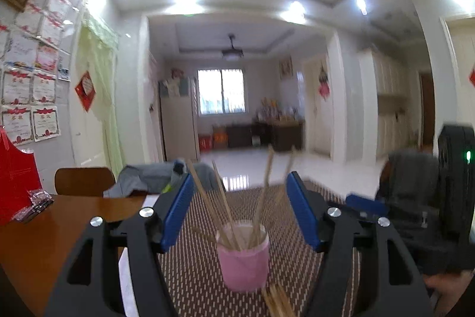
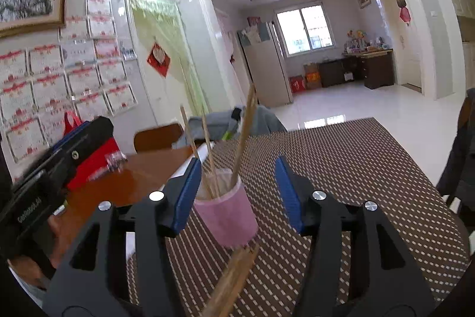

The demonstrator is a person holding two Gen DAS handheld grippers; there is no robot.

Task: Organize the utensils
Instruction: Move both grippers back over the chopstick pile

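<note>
Pink cup (image 1: 243,259) low in the middle of the frame on a brown woven mat (image 1: 190,272), chopsticks (image 1: 218,205) standing inside, more chopsticks (image 2: 230,280) lying beside it, left gripper (image 1: 240,198) jaws wide apart, right gripper (image 2: 239,186) jaws apart too, both holding nothing

Wooden table (image 1: 44,233) bears woven mat (image 2: 341,168), pink cup (image 2: 228,216), loose chopsticks (image 2: 231,278).

loose chopsticks (image 2: 231,278) blurred, cut by bottom edge
</note>
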